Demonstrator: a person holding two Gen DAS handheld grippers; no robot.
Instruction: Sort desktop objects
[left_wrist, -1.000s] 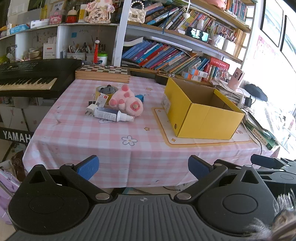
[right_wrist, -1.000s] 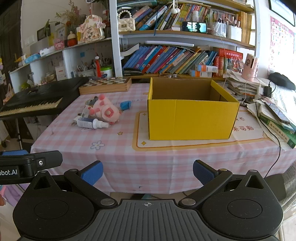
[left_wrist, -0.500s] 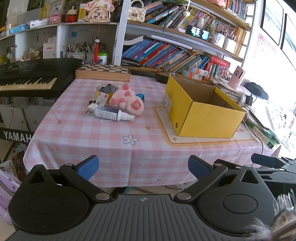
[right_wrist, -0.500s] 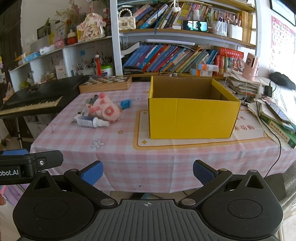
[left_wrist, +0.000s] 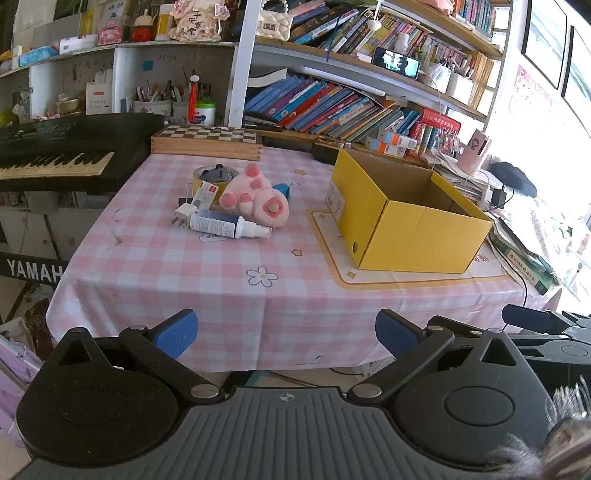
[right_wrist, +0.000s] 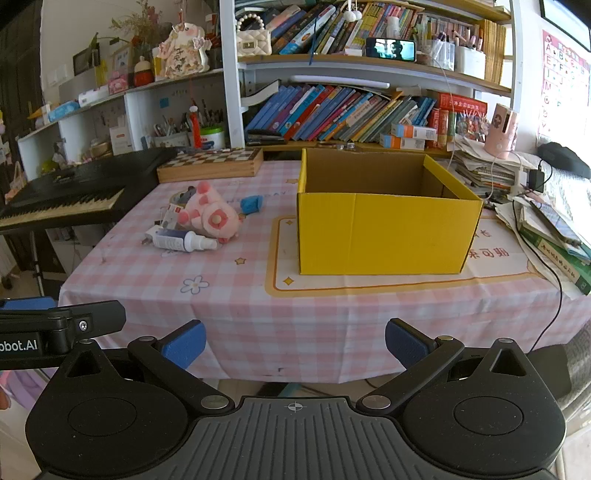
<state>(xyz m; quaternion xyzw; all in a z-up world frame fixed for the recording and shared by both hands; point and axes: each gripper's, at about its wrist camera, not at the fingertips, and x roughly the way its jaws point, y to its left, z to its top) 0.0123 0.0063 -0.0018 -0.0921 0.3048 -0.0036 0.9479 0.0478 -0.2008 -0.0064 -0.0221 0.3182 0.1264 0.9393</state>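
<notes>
Both tools hanging off bench edge, left tool and right tool spread wide, holding nothing. Clutter sitting piled mid-bench left of yellow box, apparently empty. Risk: grabbing spray bottle dragging plush pig, charger plug; bottle rolling.

The pink plush toy covered most of the small blue object behind it and part of the tape roll, while the white plug and binder clip lay half tucked behind the spray bottle, and the label print on that bottle was too small to read. The floor of the yellow box stayed out of sight behind its near wall in the right wrist view. At the left wrist view's lower right corner a blurred, furry patch was cut off by the edge and could not be identified.
</notes>
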